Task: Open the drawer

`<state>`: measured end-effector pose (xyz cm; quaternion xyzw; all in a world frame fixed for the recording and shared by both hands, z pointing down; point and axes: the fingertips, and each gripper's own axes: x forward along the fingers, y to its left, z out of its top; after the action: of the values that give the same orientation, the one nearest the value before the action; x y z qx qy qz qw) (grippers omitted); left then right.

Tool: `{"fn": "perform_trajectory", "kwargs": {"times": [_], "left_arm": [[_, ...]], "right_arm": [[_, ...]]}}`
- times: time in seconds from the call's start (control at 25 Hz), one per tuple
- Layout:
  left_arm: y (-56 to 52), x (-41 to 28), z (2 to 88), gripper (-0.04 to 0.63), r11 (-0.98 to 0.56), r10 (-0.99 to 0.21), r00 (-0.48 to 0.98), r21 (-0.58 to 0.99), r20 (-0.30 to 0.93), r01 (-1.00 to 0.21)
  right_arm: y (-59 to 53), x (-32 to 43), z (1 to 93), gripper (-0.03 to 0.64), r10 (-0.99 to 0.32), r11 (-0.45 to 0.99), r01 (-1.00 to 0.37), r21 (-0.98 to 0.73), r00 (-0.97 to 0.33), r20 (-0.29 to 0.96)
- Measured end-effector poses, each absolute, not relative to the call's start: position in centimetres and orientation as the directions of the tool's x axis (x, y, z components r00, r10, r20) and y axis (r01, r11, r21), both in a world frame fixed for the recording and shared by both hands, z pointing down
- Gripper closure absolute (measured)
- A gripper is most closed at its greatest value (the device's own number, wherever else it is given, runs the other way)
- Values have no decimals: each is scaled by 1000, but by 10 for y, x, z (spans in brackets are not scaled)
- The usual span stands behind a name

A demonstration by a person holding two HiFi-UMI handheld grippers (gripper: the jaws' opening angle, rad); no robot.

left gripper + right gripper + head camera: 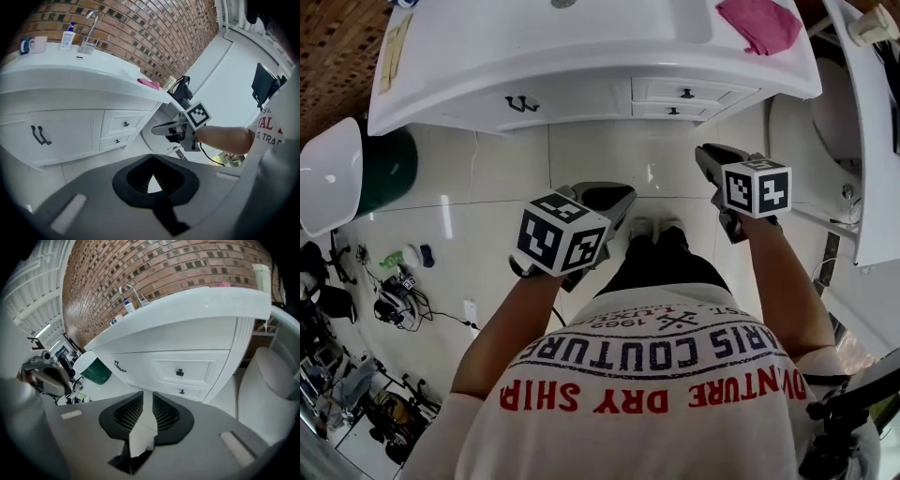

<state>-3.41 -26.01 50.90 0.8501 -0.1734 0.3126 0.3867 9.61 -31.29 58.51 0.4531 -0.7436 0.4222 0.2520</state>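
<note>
Gotta go with the right gripper (146, 397) here, jaws a crack apart and empty, top drawer (197, 369) pretty much dead ahead, closed-up left gripper (152, 161) further off.

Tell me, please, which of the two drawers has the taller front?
The upper drawer: its front is clearly taller than that of the lower drawer, a narrow strip right beneath it.

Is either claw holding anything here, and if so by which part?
Nothing is held. The left claw is shut on nothing; the right claw stands slightly open and empty. Both are clear of the drawers.
</note>
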Motion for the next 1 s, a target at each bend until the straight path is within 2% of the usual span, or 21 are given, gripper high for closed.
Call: {"fn": "perform_trajectory", "kwargs": {"times": [0.08, 0.28, 0.52, 0.76, 1.0], "left_arm": [[-257, -40, 520, 598, -636, -53, 735, 544, 676, -547], [-252, -59, 549, 598, -595, -54, 711, 549, 701, -587], [-240, -70, 580, 598, -553, -33, 691, 562, 722, -615], [-240, -70, 588, 598, -548, -14, 687, 569, 727, -613], [-242, -75, 594, 598, -554, -6, 679, 563, 734, -614]], "right_arm": [[-332, 107, 607, 509, -497, 196, -911, -363, -412, 764], [-382, 128, 655, 481, -576, 92, -958, -272, -274, 770], [-416, 134, 700, 430, -573, 25, -975, -222, -196, 796], [-434, 138, 722, 425, -549, -52, -976, -213, -150, 822], [-445, 141, 734, 447, -549, -92, -977, -190, -109, 828]]}}
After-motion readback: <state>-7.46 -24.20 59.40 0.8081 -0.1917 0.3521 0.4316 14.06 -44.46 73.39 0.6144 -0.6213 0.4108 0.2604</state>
